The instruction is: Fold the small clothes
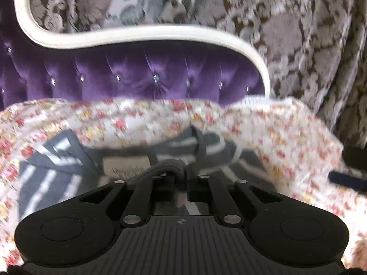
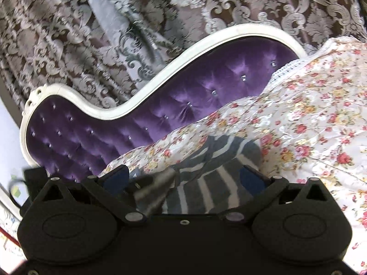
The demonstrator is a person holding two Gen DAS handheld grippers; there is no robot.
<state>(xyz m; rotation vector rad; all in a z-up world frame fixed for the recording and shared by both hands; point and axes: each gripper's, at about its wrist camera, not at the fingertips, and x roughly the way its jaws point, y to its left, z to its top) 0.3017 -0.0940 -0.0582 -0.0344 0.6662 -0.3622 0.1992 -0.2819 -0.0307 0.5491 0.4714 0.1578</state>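
The left gripper [image 1: 181,171] is nearly pressed together, and a fold of the gray striped top [image 1: 52,176] is pinched between its tips. The right gripper [image 2: 183,176] is spread wide, with nothing held; the same top [image 2: 206,190] lies under the gap between its fingers. The top rests on the flowery bedspread [image 1: 286,142].

The pinched bit looks small. It could slip out if the left hand pulls fast, and then the fold would flop open. The bedspread is soft and lumpy, so the top could bunch up instead of lying flat. The open right fingers could snag the bedspread along with the top if they close too low.

The left view is blurry, so I cannot tell how much cloth is in the pinch. The black gripper bodies hide the near part of the top. A pale label [image 1: 127,163] shows, but its words are too smeared to read.

Farther back stands the purple headboard [image 2: 160,105], then the patterned curtain [image 2: 252,4].
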